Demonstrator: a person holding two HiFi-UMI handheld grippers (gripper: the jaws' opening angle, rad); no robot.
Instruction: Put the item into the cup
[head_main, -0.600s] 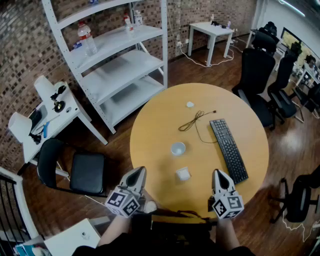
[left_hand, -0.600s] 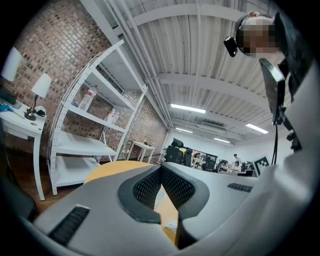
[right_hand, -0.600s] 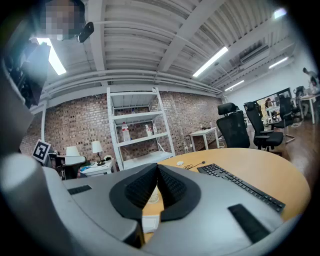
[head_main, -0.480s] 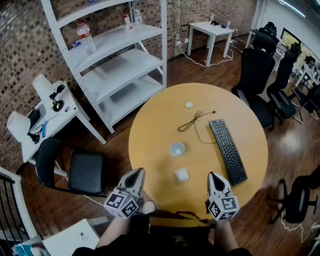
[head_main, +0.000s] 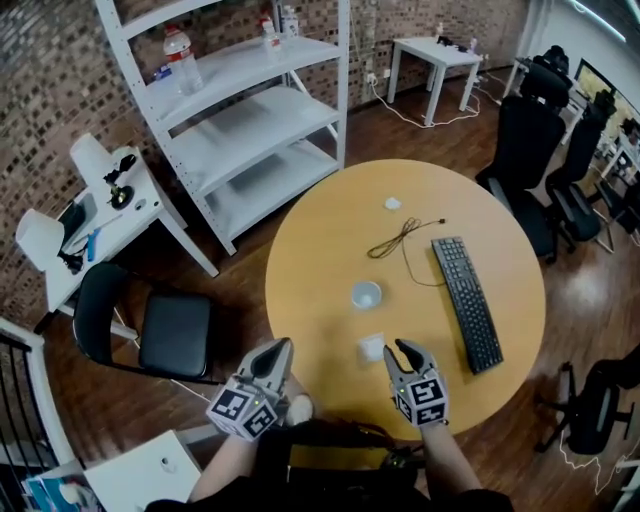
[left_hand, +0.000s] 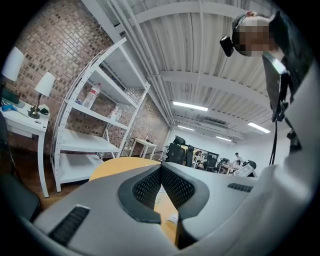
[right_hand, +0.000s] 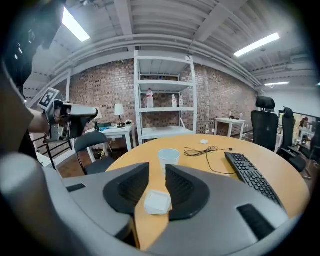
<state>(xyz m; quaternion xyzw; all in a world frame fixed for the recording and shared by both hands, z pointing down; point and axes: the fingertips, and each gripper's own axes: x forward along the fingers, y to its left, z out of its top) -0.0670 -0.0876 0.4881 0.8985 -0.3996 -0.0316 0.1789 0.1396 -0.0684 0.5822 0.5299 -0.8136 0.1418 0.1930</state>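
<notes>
Round wood table (head_main: 320, 240), cup (head_main: 366, 295) mid-table, keyboard (head_main: 468, 300) to its right. White item (head_main: 371, 347) lies flat on the table, nearer the person than the cup, in the narrow gap of the right gripper (head_main: 408, 352), not clamped. Left gripper (head_main: 278, 350) at the near table edge, jaws together, empty

Steep overhead head view; low gripper views across shared table (head_main: 320, 250)

A long black keyboard (head_main: 468, 302) lies on the right side of a round wooden table (head_main: 320, 240), with a thin black cable (head_main: 398, 239) looped near its far end. Beyond the table stands a white shelving unit (head_main: 250, 110) holding a clear plastic bottle (head_main: 180, 57). A black chair (head_main: 150, 330) stands left of the table.
</notes>
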